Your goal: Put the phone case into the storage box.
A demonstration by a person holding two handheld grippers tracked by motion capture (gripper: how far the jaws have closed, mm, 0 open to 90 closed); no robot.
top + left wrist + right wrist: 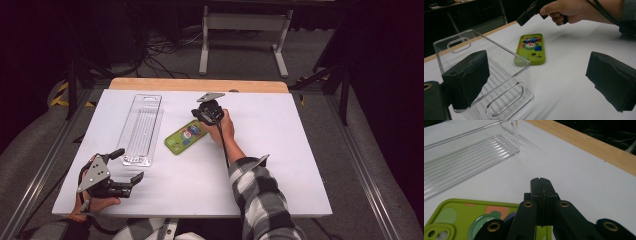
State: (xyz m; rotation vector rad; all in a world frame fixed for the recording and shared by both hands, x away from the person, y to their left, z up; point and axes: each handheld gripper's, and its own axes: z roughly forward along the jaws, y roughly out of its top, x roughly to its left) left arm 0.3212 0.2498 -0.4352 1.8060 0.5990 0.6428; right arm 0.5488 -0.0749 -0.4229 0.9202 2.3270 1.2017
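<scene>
The green phone case (185, 137) lies flat, picture side up, on the white surface (280, 165), just right of the clear plastic bin (141, 128), and the right gripper (541, 182) hangs over its far end with jaws pressed together on nothing. The left gripper (127, 166) rests near the front left corner, jaws wide, facing the bin's near end. Bare surface lies right of the case and toward the front edge.

Clear plastic bin (141, 129) walls off the left side of the green phone case (185, 137); right gripper (206, 114) hangs over its far end. White table (280, 165) right of it open.
</scene>
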